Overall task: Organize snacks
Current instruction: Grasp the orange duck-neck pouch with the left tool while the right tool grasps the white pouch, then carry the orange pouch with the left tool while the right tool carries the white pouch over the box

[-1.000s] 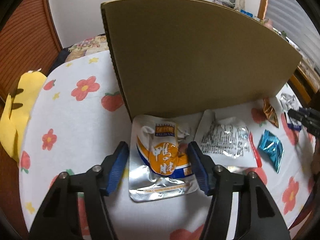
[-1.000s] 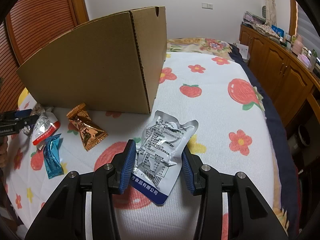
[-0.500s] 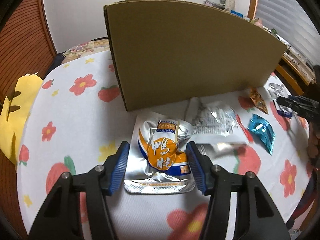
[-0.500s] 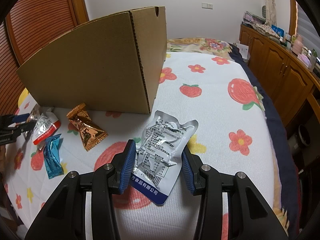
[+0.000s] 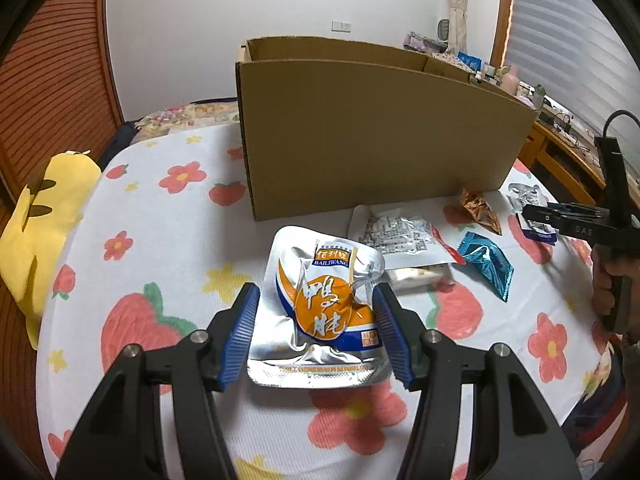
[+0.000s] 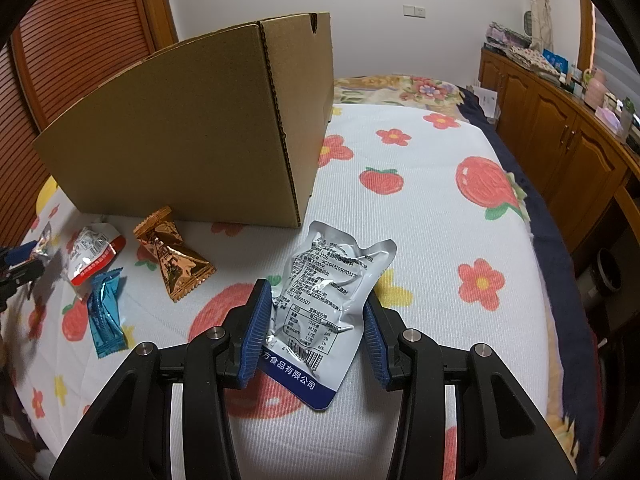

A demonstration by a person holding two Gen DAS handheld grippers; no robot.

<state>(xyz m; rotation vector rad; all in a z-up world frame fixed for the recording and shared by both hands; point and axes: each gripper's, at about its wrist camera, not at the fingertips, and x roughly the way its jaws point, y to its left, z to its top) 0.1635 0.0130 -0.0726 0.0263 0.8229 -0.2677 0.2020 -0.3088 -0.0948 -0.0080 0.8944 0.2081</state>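
Left wrist view: left tool (image 5: 316, 330) clenched on the orange pouch (image 5: 326, 304), held between its pads; cardboard box (image 5: 376, 140) ahead. Right tool (image 6: 316, 330) grasps the silver pouch (image 6: 328, 296).

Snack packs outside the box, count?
6. Orange pouch in left gripper, silver pouch in right gripper; on the bedspread: red-edged white pack, pale bar beside it, blue packet, copper candy. The box's inside is hidden.
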